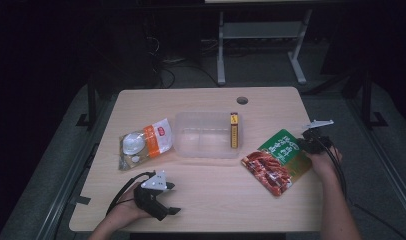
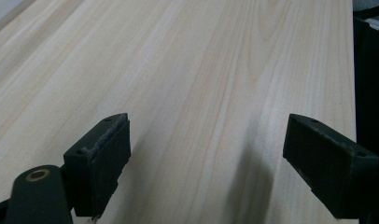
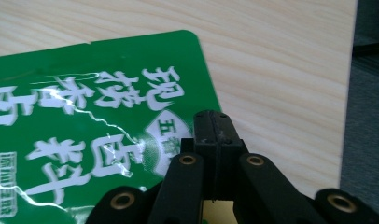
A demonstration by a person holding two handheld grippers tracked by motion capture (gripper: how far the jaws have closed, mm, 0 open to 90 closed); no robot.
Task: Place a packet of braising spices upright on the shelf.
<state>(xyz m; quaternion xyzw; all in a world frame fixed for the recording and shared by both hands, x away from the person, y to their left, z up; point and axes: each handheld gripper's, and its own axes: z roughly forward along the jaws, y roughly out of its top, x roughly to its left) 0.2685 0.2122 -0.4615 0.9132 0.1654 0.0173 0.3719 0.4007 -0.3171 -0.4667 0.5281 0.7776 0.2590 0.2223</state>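
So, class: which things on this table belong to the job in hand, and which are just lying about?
In the job: right gripper, shut on the green pouch.
Lying about: clear tub, yellow stick inside it, orange-and-white packet, left gripper, open above bare table.

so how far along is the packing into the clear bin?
Done: the yellow stick pack lies in the clear bin. In hand: right gripper, shut at the edge of the green pouch. Left: the orange-white pouch; left gripper open over bare table.
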